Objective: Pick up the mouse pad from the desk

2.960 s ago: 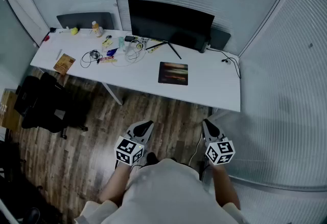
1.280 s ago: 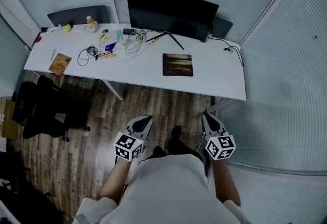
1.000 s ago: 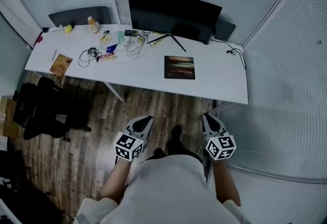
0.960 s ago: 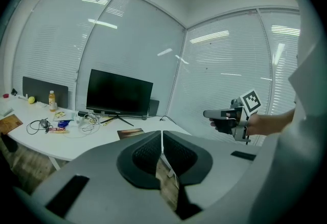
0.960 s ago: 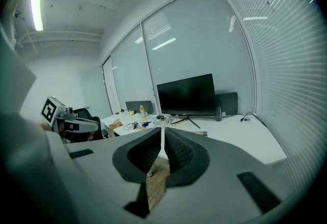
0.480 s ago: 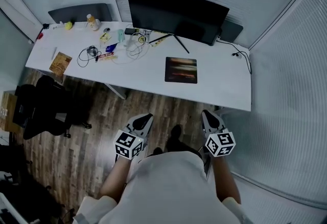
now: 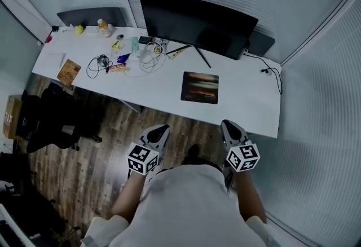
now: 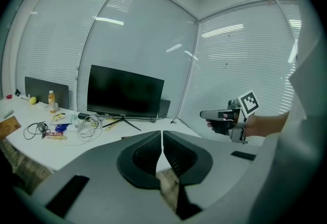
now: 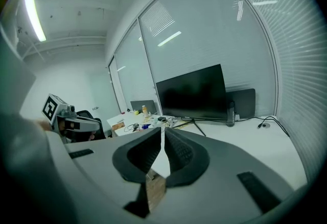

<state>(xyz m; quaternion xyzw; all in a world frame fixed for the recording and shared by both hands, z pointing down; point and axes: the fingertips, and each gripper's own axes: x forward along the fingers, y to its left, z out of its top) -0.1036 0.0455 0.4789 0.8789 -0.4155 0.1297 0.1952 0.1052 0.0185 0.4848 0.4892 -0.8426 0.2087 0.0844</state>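
Lying flat, the dark rectangular mouse pad [image 7: 199, 87] is untouched; left gripper [image 8: 162, 138] and right gripper [image 9: 163, 136] are pressed together.

The pad [image 7: 199, 87] lies on the desk [image 7: 248, 106], at six o'clock of the monitor [image 7: 194, 23]. The left gripper [image 7: 160, 128] is at the pad's seven o'clock and the right gripper [image 7: 227, 125] at its five, both near the desk's front edge.

left gripper [image 7: 160, 129] jaws together, empty; right gripper [image 7: 228, 125] the same; both forward

I wear a white short-sleeved top [image 7: 186, 206]; my left gripper [image 7: 159, 129] and right gripper [image 7: 228, 125], grey, carry black-and-white square-marker cubes [image 7: 142, 159].
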